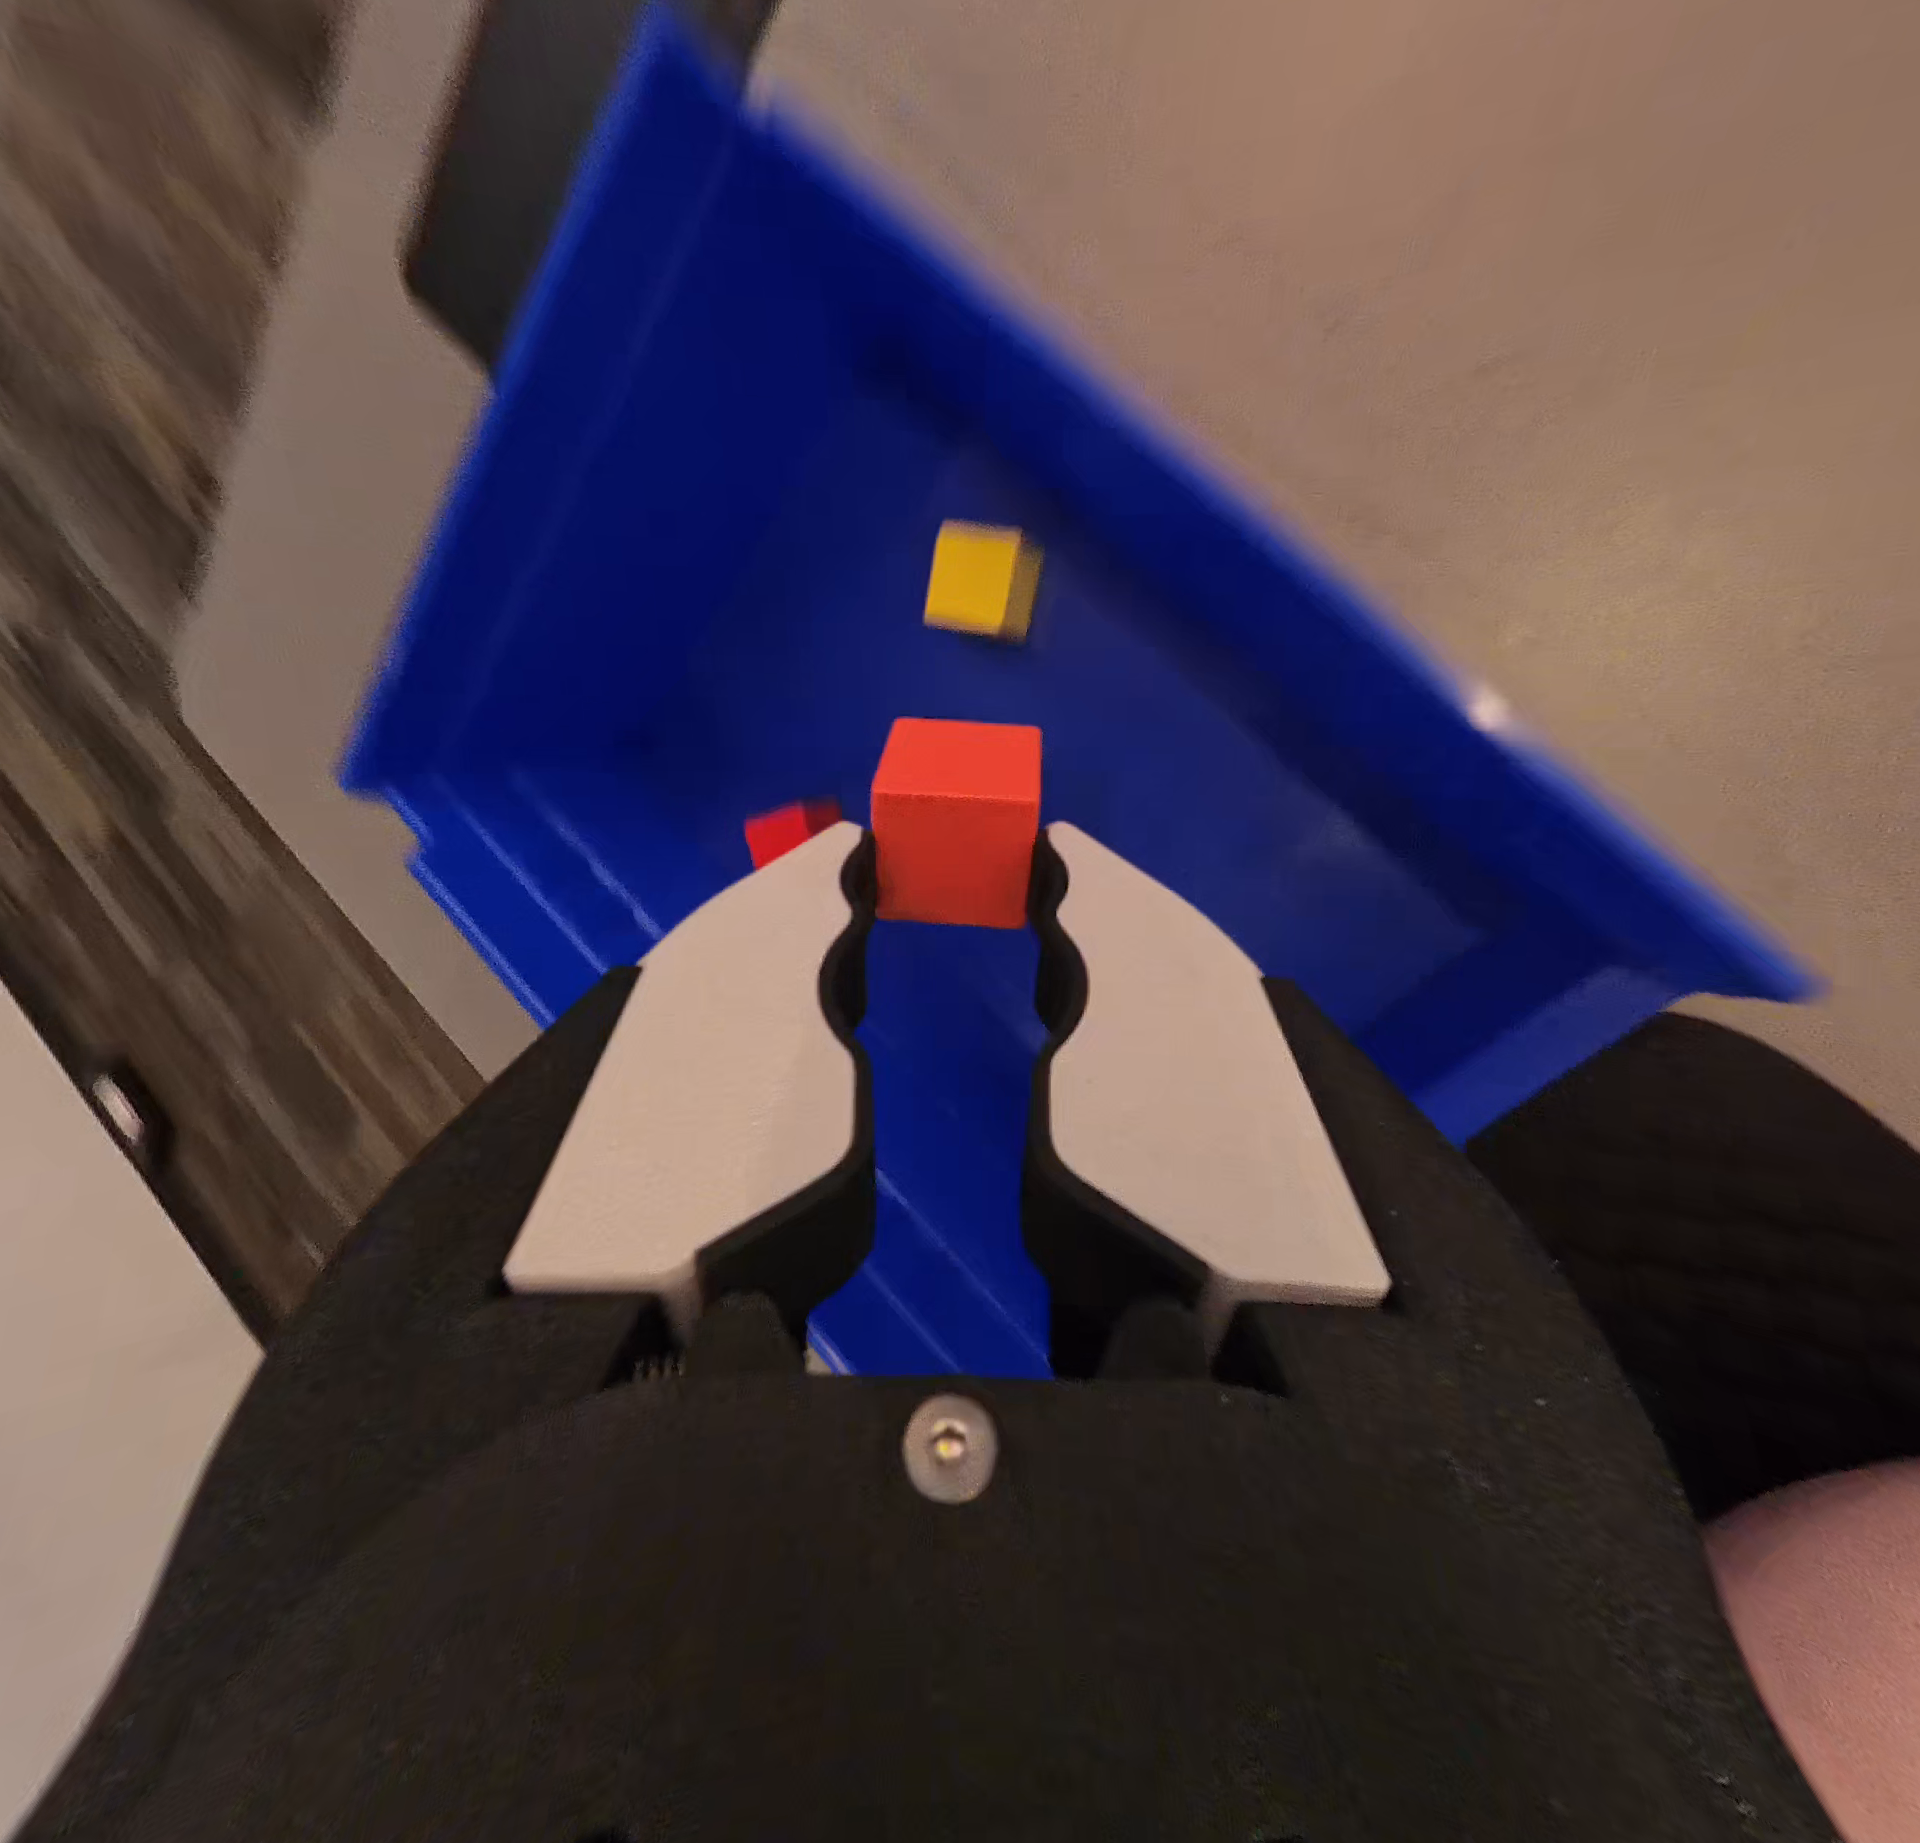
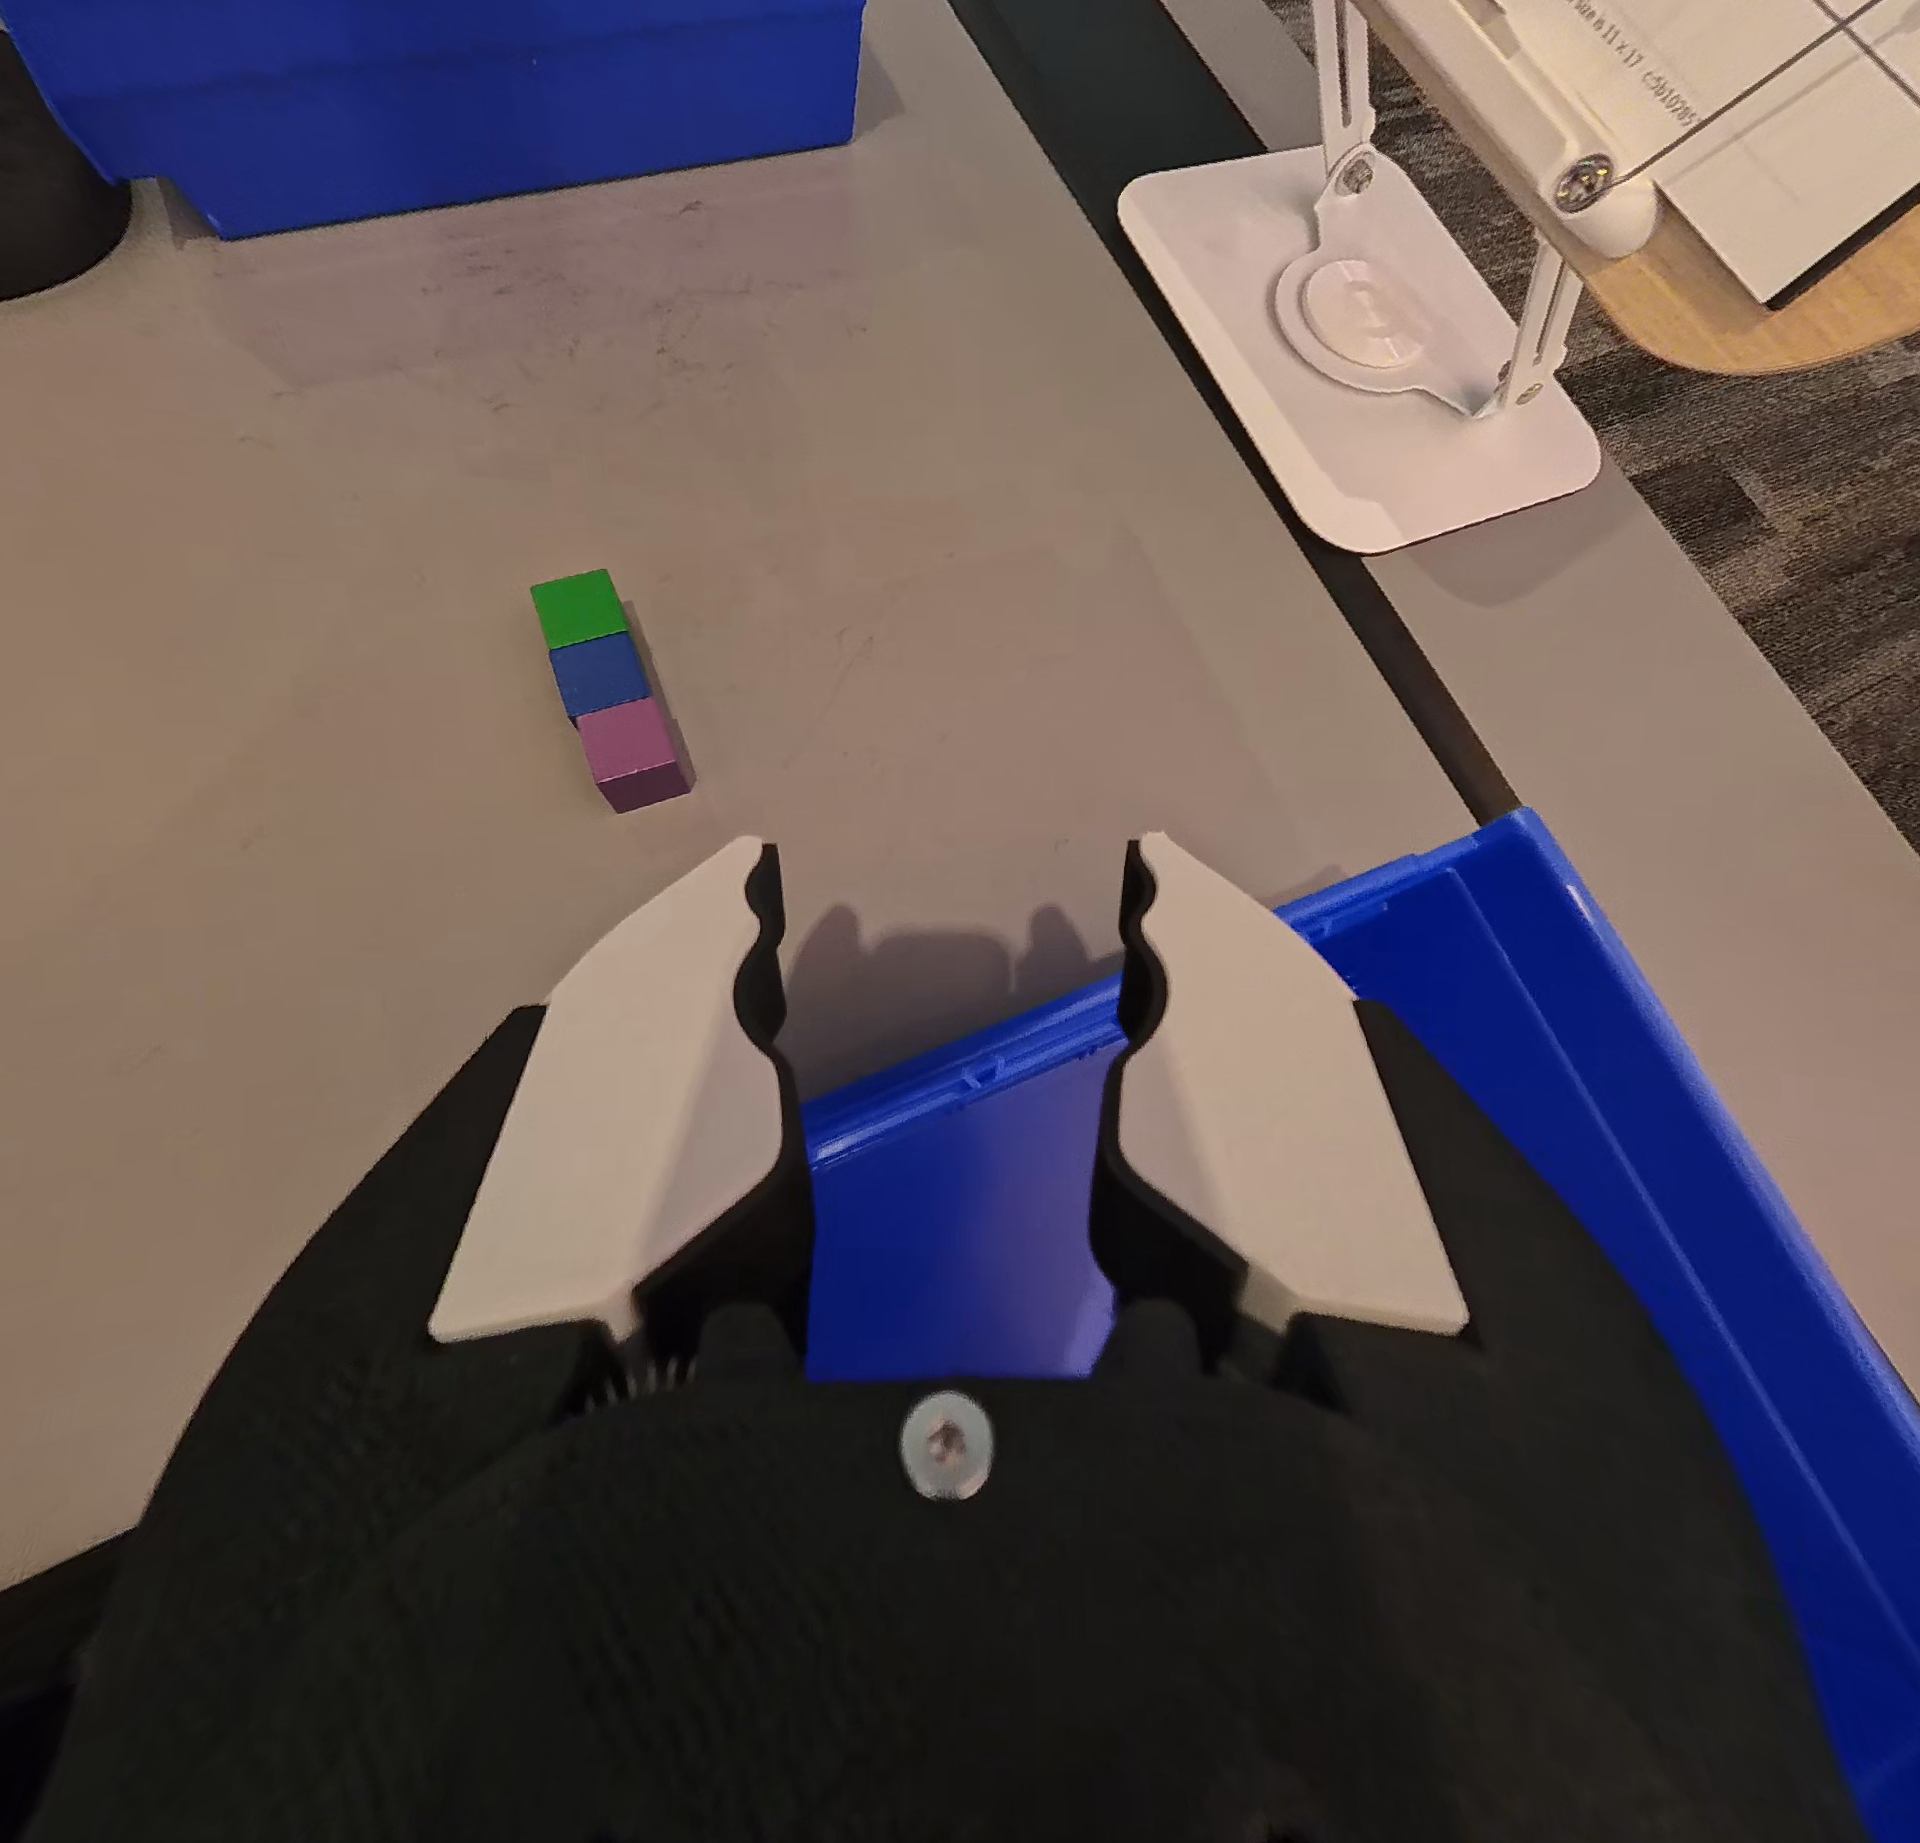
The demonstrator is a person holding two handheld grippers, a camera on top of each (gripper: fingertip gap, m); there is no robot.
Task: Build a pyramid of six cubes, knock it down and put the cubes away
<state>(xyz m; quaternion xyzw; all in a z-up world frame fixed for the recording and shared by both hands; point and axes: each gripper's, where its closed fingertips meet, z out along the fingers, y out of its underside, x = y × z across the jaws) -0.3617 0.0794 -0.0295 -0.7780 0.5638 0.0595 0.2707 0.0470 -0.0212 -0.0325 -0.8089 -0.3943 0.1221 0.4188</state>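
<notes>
In the left wrist view my left gripper (image 1: pixel 954 843) is shut on an orange-red cube (image 1: pixel 954 822) and holds it above a blue bin (image 1: pixel 582 505). A yellow cube (image 1: pixel 977 580) and a red cube (image 1: pixel 781 829) lie on the bin's floor. In the right wrist view my right gripper (image 2: pixel 951 863) is open and empty, above the rim of a second blue bin (image 2: pixel 1538 972). A green cube (image 2: pixel 575 607), a blue cube (image 2: pixel 601 675) and a purple cube (image 2: pixel 632 749) stand in a touching row on the grey table (image 2: pixel 935 463), ahead and left of my right gripper.
Another blue bin (image 2: pixel 457 58) stands at the far left of the table in the right wrist view. A white stand (image 2: pixel 1361 339) holding a printed sheet sits at the right edge. The table's dark edge (image 2: pixel 1226 370) runs diagonally. A dark sleeve (image 1: pixel 1704 1253) shows at right. The gap from one gripper's tips to the other's is roughly 45 cm.
</notes>
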